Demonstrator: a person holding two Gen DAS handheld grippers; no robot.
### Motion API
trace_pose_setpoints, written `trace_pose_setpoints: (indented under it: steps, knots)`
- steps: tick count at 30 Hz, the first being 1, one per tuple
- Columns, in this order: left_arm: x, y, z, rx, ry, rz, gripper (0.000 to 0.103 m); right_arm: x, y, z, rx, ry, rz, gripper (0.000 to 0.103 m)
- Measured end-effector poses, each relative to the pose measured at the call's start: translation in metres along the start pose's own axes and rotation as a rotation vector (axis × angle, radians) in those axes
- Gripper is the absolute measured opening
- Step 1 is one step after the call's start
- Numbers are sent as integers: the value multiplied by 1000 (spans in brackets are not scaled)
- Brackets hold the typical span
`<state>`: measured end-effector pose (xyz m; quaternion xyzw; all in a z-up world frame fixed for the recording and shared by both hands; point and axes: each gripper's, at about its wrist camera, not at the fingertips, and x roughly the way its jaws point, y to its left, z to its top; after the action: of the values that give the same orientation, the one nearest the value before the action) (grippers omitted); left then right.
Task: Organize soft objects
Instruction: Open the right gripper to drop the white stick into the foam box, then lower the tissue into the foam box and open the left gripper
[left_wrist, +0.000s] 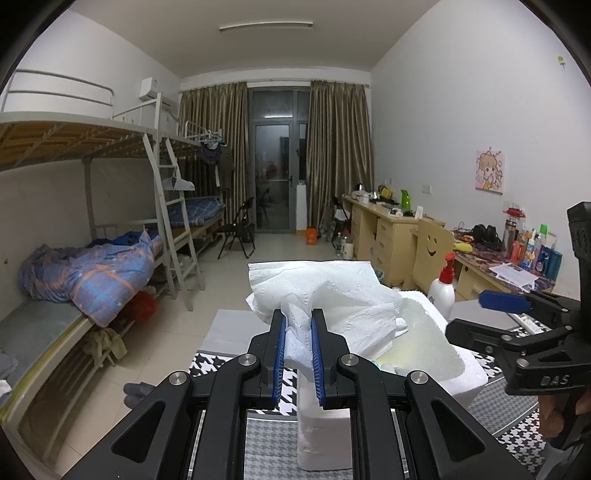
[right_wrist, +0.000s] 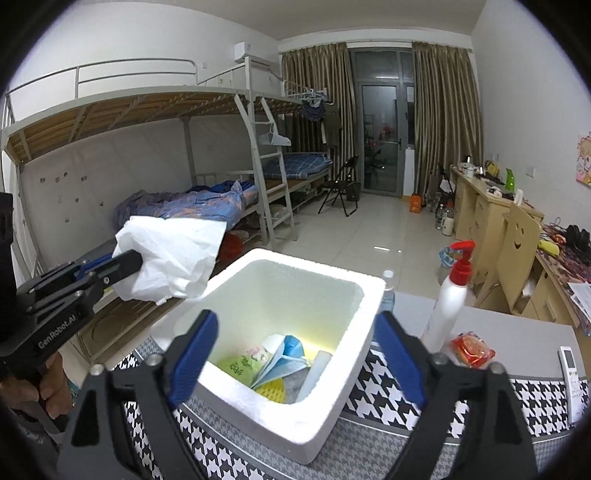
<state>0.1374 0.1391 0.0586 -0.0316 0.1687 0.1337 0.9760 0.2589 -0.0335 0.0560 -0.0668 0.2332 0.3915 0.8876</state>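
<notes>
A crumpled white paper towel (left_wrist: 332, 295) hangs above the left side of a white foam box (left_wrist: 443, 354), with my left gripper (left_wrist: 297, 314) shut on its lower fold. From the right wrist view the same towel (right_wrist: 173, 254) is left of the box rim (right_wrist: 295, 421), still pinched by the left gripper (right_wrist: 122, 266). My right gripper (right_wrist: 295, 317) stands open over the box's near side, nothing between its blue pads (right_wrist: 195, 350). Inside lie a blue face mask (right_wrist: 288, 354), a green packet (right_wrist: 236, 367), a yellow sponge (right_wrist: 273, 391) and a white block (right_wrist: 314, 373). The right gripper (left_wrist: 476, 317) also shows at the right of the left wrist view.
The box sits on a table with a houndstooth cloth (right_wrist: 388, 387). Right of it stand a white pump bottle with a red top (right_wrist: 450, 302), a red packet (right_wrist: 472, 350) and a remote (right_wrist: 572, 373). Bunk beds (left_wrist: 92, 273) line the left wall, desks (left_wrist: 388, 225) the right.
</notes>
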Motion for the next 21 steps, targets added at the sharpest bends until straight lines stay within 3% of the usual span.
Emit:
trace_pose_setpoints:
  steps: [3, 21]
  knots:
    - [3, -1, 1, 6, 5, -5, 14, -2, -2, 0, 4, 1, 2, 102]
    - [14, -17, 4, 41, 23, -53, 14, -22, -21, -5, 20, -17, -53, 102]
